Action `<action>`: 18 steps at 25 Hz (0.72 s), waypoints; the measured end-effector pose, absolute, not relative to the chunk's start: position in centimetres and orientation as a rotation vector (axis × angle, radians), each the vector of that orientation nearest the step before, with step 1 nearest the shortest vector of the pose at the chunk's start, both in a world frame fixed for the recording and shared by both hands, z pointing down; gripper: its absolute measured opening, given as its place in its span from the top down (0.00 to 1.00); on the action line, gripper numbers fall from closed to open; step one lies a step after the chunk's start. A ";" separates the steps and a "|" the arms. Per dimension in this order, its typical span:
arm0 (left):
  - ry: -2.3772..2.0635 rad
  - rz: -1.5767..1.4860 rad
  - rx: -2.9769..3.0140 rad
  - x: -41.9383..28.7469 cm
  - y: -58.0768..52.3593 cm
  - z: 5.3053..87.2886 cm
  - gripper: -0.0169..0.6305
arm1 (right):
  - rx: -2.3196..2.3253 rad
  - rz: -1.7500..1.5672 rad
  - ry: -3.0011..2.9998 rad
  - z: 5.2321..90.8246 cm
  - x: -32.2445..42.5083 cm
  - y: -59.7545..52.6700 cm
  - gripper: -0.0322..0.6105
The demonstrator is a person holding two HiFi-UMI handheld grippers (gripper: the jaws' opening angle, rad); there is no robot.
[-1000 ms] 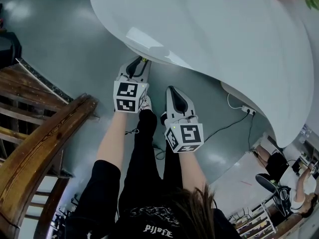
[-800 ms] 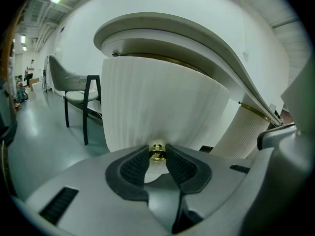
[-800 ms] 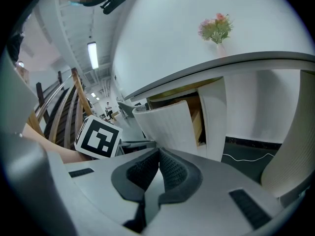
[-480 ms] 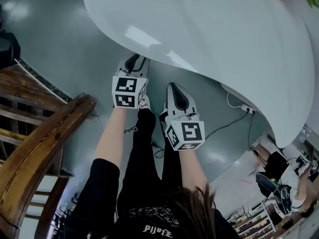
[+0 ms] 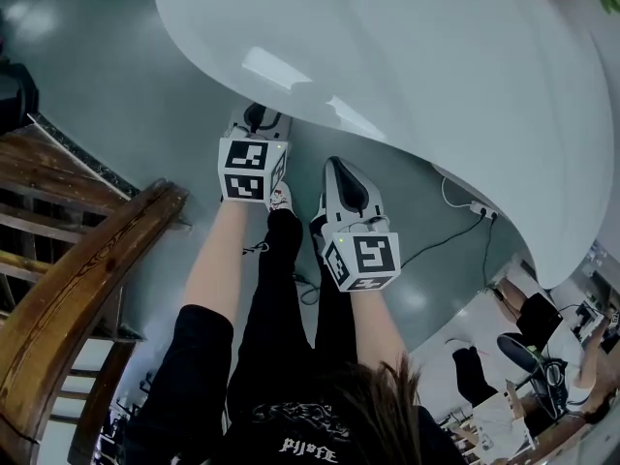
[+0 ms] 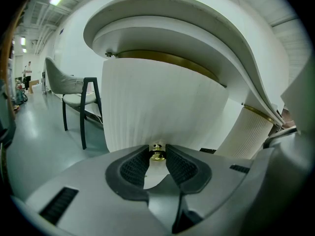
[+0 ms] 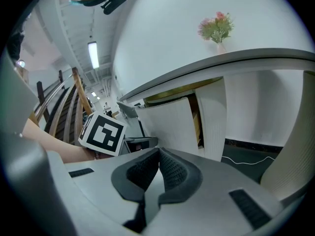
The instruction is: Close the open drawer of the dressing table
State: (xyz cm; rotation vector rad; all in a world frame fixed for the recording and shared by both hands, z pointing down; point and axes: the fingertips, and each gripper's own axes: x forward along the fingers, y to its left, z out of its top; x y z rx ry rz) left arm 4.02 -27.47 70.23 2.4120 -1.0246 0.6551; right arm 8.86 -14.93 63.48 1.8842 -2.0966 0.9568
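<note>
Your left hand-held gripper (image 6: 157, 149) is pinched on the brass knob (image 6: 157, 155) of the drawer (image 6: 162, 102). Its ribbed front stands at 12 o'clock, still proud of the table (image 6: 236, 48), so the push looks to run straight along the jaws. Your right hand-held gripper (image 7: 157, 154) is closed and empty. It sits farther back, with the drawer at its 1 o'clock.

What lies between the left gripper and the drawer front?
Only the drawer's small brass knob. The left gripper has its jaws closed on it, and it stands out from the fluted white drawer front. The left gripper view shows this.
</note>
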 end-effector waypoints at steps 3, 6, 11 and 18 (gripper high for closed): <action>-1.027 0.647 2.416 4.5 -27.9 70.2 0.79 | 1.881 0.955 -2.094 63.6 9.0 -14.9 0.91; -1.029 0.646 2.417 4.7 -28.3 70.1 0.79 | 1.891 0.965 -2.086 63.7 9.1 -15.1 0.91; -1.029 0.632 2.431 5.0 -28.9 70.2 0.79 | 1.903 0.966 -2.087 63.9 9.5 -15.8 0.91; -1.039 0.619 2.448 5.6 -29.4 69.9 0.79 | 1.912 0.938 -2.108 63.6 10.0 -17.0 0.91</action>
